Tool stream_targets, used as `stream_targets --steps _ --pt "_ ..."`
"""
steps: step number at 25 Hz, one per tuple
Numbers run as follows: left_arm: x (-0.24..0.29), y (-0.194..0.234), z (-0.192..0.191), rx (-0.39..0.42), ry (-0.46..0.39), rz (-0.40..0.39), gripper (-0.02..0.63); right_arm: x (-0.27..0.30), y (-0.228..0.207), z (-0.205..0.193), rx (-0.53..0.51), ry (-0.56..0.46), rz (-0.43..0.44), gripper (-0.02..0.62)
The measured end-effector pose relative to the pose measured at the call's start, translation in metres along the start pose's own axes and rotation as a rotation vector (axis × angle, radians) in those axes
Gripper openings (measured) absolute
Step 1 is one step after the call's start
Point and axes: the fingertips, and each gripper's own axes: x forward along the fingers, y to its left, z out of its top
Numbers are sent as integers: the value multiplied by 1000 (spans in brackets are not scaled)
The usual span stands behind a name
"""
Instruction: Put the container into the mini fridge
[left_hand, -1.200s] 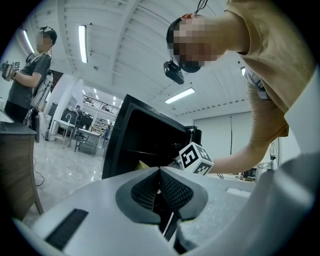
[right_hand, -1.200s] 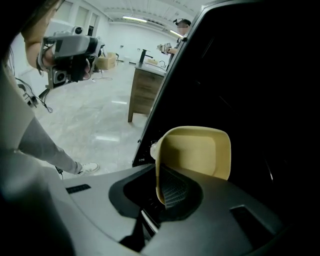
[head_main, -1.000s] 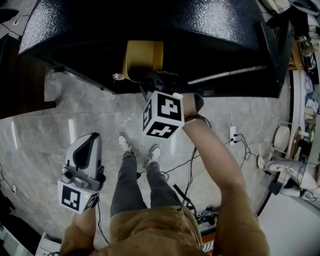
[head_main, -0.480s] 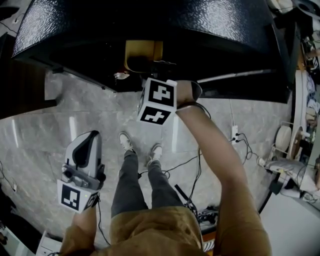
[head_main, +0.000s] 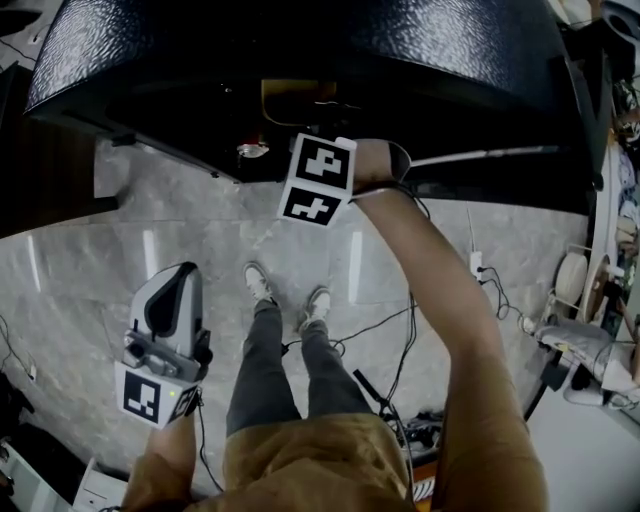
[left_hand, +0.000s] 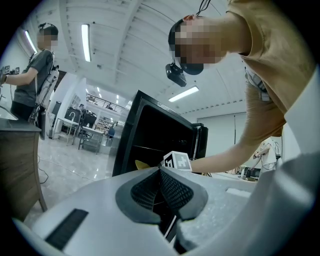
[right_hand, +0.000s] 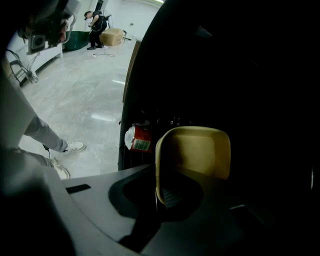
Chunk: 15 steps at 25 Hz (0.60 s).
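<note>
The black mini fridge (head_main: 300, 50) stands open in front of me. My right gripper (right_hand: 159, 192) is shut on the left rim of the yellow container (right_hand: 195, 150) and holds it inside the dark fridge. From the head view only its marker cube (head_main: 320, 180) and a sliver of the container (head_main: 290, 92) show at the fridge's opening. My left gripper (head_main: 172, 290) hangs low at the left, away from the fridge, shut with nothing in it. The left gripper view shows its pads (left_hand: 172, 187) meeting, with the fridge (left_hand: 150, 135) beyond them.
A red-and-white pack (right_hand: 138, 138) sits at the fridge's left side, next to the container. Cables (head_main: 400, 330) and a power strip (head_main: 475, 265) lie on the marble floor near my shoes (head_main: 260, 285). A wooden counter (left_hand: 20, 170) stands to the left.
My right gripper has pushed further into the fridge with the container, so less of the yellow shows from above. The left gripper has stayed in place.
</note>
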Motion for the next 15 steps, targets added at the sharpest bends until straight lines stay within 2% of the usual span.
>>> stream_targets --steps 4,15 --pt "2 -3 4 -30 -31 -12 2 9 -2 2 5 10 -14 11" --pt "-1 -3 -7 -42 9 -20 2 26 -23 -3 51 42 -76 16"
